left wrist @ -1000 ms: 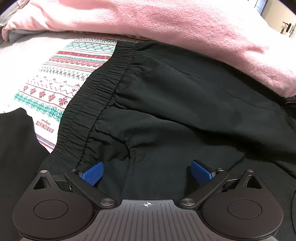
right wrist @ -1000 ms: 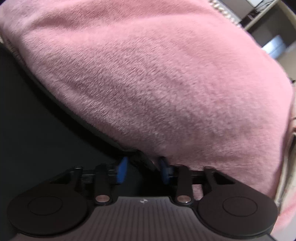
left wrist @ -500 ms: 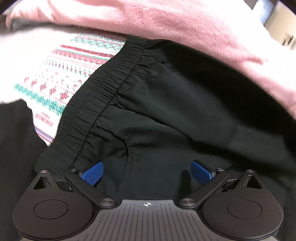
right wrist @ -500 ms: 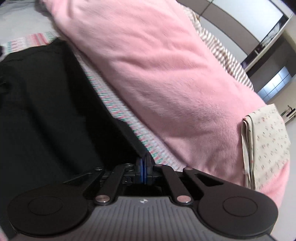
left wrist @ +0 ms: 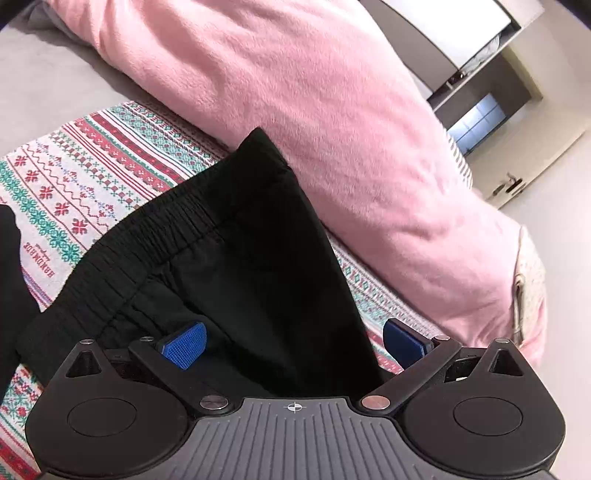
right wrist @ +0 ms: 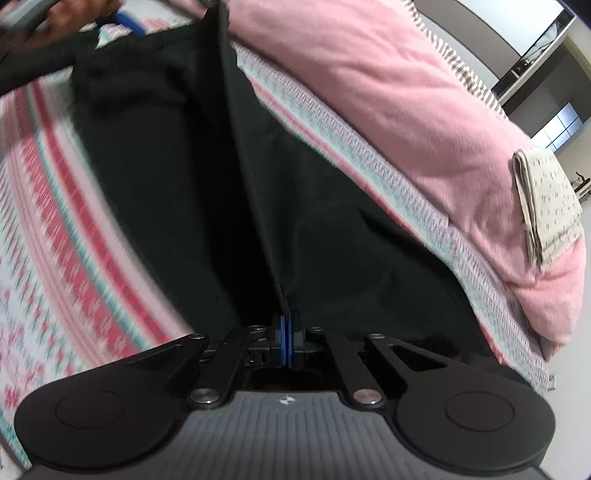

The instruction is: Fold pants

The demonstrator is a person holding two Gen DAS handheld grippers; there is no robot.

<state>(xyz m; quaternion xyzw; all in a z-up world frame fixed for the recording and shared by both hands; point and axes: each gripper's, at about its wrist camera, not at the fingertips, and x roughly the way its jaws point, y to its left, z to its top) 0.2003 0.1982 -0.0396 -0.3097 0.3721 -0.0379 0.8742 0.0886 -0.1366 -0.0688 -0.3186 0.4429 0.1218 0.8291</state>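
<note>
Black pants (left wrist: 236,258) with an elastic waistband (left wrist: 122,266) lie on a patterned blanket (left wrist: 74,177). My left gripper (left wrist: 293,343) is open, its blue pads either side of the pants' waist end, with fabric running between them. My right gripper (right wrist: 286,343) is shut on an edge of the black pants (right wrist: 177,155) and holds it raised, so the cloth stretches away from the pads toward the far end. The left gripper shows blurred at the top left of the right wrist view (right wrist: 122,16).
A thick pink blanket (left wrist: 332,122) is heaped along the far side of the bed, also seen in the right wrist view (right wrist: 388,92). A folded cream cloth (right wrist: 546,206) rests on its end. Another black garment (left wrist: 11,273) lies at the left. Shelves (left wrist: 480,74) stand beyond.
My right gripper closed on the pants' edge and lifted it back, away from the pink blanket. The pants have shifted and now drape as a raised fold between my left gripper's pads.
</note>
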